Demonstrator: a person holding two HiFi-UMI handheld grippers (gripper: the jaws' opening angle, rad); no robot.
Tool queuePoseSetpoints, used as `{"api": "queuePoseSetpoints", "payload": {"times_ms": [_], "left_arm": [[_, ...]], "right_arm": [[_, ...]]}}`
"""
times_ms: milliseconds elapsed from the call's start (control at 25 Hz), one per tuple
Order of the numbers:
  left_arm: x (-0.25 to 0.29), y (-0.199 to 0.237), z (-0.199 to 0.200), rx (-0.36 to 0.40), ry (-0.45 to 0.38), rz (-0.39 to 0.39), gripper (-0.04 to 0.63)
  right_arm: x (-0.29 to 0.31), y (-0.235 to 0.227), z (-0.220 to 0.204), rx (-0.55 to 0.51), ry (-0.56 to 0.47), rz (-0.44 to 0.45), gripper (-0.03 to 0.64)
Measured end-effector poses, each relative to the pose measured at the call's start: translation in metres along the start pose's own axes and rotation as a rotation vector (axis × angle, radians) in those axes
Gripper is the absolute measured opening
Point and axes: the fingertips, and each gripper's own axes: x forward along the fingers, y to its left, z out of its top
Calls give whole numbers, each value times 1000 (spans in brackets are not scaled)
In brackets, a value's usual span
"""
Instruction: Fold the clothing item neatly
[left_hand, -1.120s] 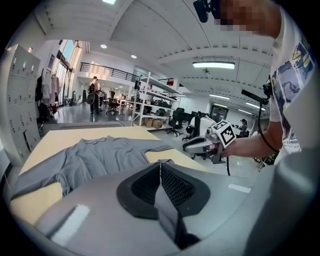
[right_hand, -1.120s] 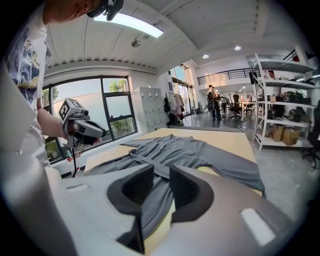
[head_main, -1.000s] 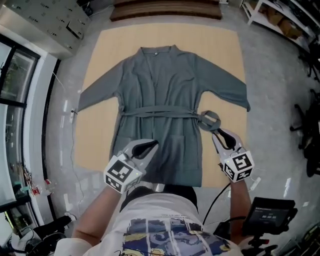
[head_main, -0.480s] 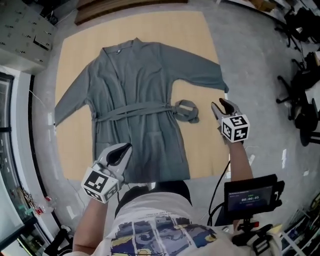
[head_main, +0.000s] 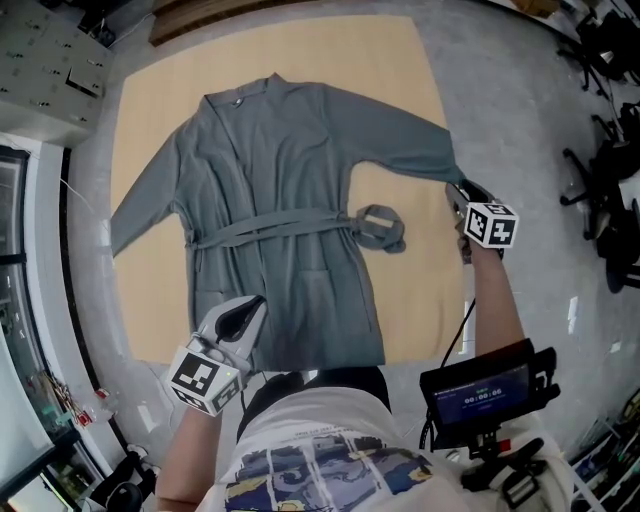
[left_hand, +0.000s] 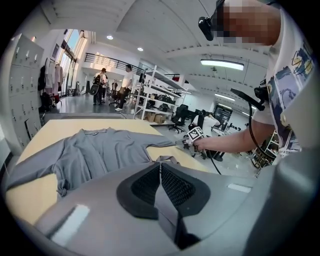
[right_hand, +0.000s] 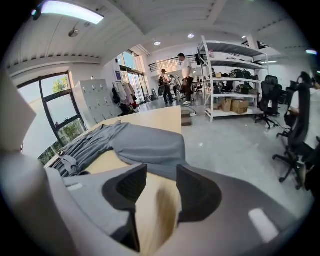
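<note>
A grey robe (head_main: 280, 180) lies spread flat, front up, on a tan mat (head_main: 400, 60), sleeves out to both sides. Its belt ends in a loose loop (head_main: 380, 228) to the right of the waist. My left gripper (head_main: 250, 305) hovers over the bottom hem at the left, shut with nothing between its pads (left_hand: 160, 167). My right gripper (head_main: 455, 187) is at the cuff of the right sleeve (head_main: 440, 160). Its jaws have just been opening and stand apart with only mat between them (right_hand: 161, 175). The sleeve end (right_hand: 145, 145) lies just beyond the fingertips.
Grey floor surrounds the mat. Office chairs (head_main: 610, 170) stand at the right, wooden steps (head_main: 250, 15) beyond the mat's far edge. A small screen (head_main: 480, 395) hangs by my right hip. Shelving (right_hand: 235, 75), lockers (right_hand: 100, 102) and standing people are far off.
My right gripper has swung from beside the belt loop out to the right and up to the sleeve cuff, and its jaws stand wider. The left gripper has stayed by the hem.
</note>
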Motion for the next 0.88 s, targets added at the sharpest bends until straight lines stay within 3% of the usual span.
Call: {"api": "queuePoseSetpoints", "payload": {"times_ms": [160, 360, 560, 880], "left_arm": [[0, -1, -5, 39, 41, 16, 17], [6, -2, -13, 17, 61, 8, 17], [9, -3, -17, 3, 77, -4, 17], [8, 0, -22, -26, 72, 2, 17]], "right_arm": [[15, -19, -2, 23, 34, -25, 197], [29, -32, 5, 90, 28, -18, 209], [38, -37, 0, 174, 42, 22, 209], [43, -36, 1, 312, -24, 102, 192]]}}
